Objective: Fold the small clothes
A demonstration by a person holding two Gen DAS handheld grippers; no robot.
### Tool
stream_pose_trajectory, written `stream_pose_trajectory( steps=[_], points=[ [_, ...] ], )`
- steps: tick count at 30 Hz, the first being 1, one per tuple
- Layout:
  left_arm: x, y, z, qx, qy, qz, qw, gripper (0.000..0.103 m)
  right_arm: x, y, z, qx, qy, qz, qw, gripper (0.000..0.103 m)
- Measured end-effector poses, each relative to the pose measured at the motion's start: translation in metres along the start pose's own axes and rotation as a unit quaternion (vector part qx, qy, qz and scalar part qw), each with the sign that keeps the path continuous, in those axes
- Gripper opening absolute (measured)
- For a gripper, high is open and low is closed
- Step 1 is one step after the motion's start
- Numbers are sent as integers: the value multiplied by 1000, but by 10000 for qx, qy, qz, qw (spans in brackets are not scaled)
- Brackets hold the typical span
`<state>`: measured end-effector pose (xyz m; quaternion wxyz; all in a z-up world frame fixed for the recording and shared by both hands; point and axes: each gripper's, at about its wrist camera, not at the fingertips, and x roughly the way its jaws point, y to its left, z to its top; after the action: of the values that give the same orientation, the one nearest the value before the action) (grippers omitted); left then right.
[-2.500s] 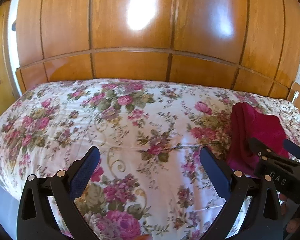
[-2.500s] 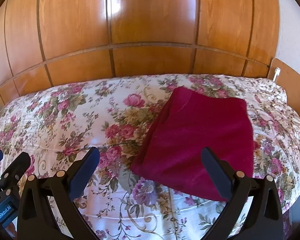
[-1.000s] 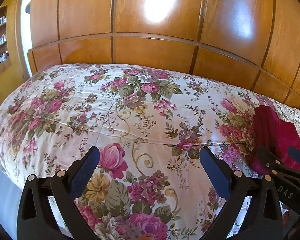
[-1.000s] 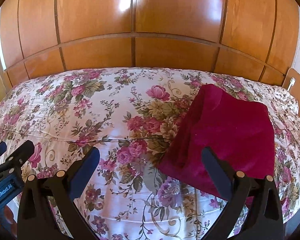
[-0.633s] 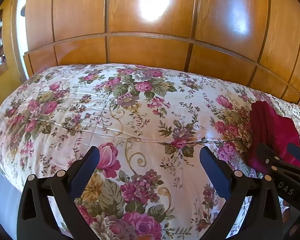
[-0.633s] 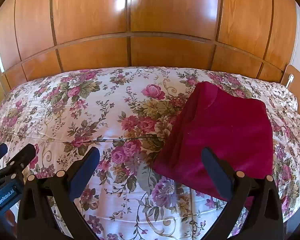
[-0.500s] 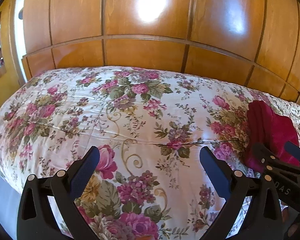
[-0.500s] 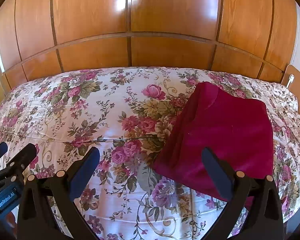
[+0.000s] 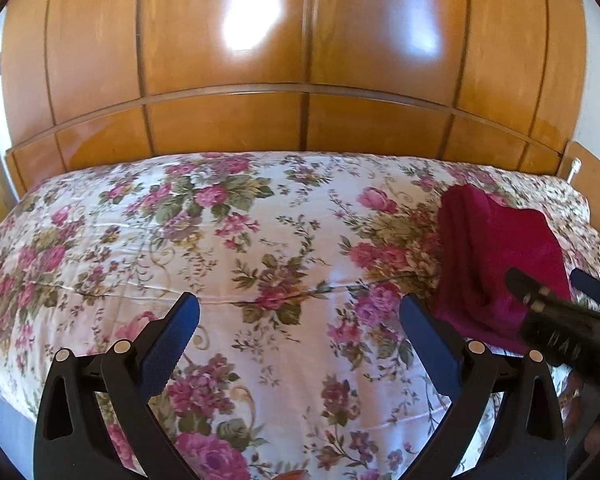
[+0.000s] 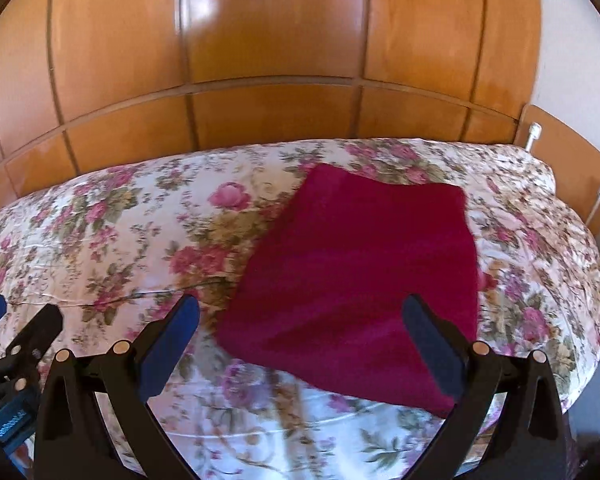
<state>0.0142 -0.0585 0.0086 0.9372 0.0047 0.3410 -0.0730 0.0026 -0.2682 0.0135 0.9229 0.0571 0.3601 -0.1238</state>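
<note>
A folded dark red garment point(image 10: 360, 276) lies flat on the floral bedspread point(image 10: 112, 240), on the right side of the bed. It also shows in the left wrist view point(image 9: 496, 256) at the right. My right gripper point(image 10: 300, 344) is open and empty, held above the garment's near edge. My left gripper point(image 9: 300, 340) is open and empty over bare bedspread point(image 9: 240, 260), to the left of the garment. The right gripper point(image 9: 556, 292) shows at the right edge of the left wrist view; the left gripper point(image 10: 8, 336) shows at the lower left of the right wrist view.
A glossy wooden headboard and wall panelling point(image 9: 300, 80) rise behind the bed. A wooden side panel with a white cable point(image 10: 564, 168) stands at the right. The bed's near edge point(image 10: 300, 440) runs just below the grippers.
Both views have swung to the right and dipped slightly. The garment now sits closer under my right gripper. Both grippers stay open and the garment has not moved.
</note>
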Motion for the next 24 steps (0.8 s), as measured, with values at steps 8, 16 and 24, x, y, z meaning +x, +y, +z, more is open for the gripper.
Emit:
stream_pose_trajectory(
  steps=[8, 16, 24],
  points=[
    [28, 29, -18, -424, 535, -155, 9975, 99, 48, -173, 25, 1632, 234, -1086, 9803, 101],
    [62, 74, -30, -705, 944, 618, 9911, 99, 167, -300, 37, 2255, 1074, -1913, 9492, 101],
    [91, 116, -32, -969, 1145, 1355, 9794, 99, 214, -305, 44, 1952, 1165, -1849, 9561, 101]
  ],
)
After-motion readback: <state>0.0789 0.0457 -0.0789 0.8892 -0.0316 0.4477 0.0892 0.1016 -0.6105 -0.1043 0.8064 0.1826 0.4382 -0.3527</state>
